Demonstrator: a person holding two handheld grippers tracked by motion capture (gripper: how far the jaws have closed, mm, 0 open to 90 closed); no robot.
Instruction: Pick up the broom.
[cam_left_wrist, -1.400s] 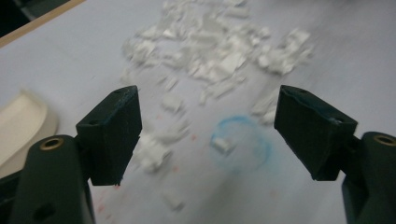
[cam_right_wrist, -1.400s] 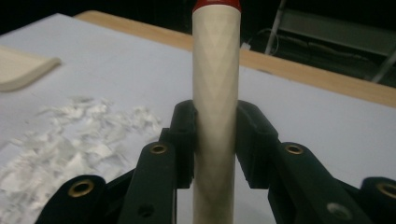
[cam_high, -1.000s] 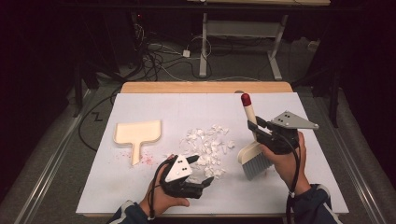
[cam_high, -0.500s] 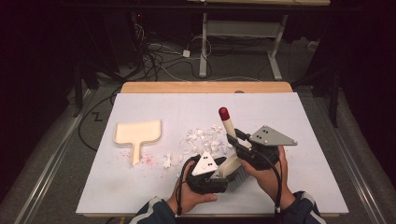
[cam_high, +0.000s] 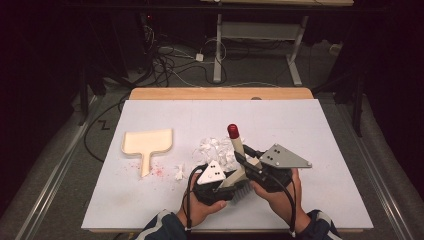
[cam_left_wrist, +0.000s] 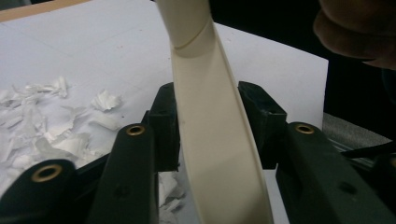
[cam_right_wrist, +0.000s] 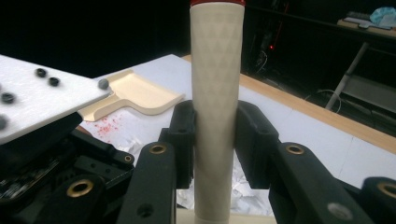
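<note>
A hand brush (cam_high: 236, 142) with a cream handle and red end cap stands tilted over the near middle of the white table. My right gripper (cam_high: 246, 159) is shut on its handle (cam_right_wrist: 215, 84). My left gripper (cam_high: 234, 178) has just been closing, and its pads now press on the brush's cream lower neck (cam_left_wrist: 210, 140), just above the grey bristles (cam_high: 241, 188). A pile of white paper scraps (cam_high: 214, 149) lies right behind the two grippers. A cream dustpan (cam_high: 148, 142) lies flat to the left, apart from both.
Red specks (cam_high: 158, 171) are scattered beside the dustpan's handle. The white board (cam_high: 325, 135) rests on a wooden tabletop whose far edge (cam_high: 220, 93) shows beyond it. Cables and metal frame legs stand on the floor behind the table.
My right gripper carried the brush left and nearer, to the scrap pile. My left gripper moved right to meet it, and its jaws closed from wide open onto the brush's neck.
</note>
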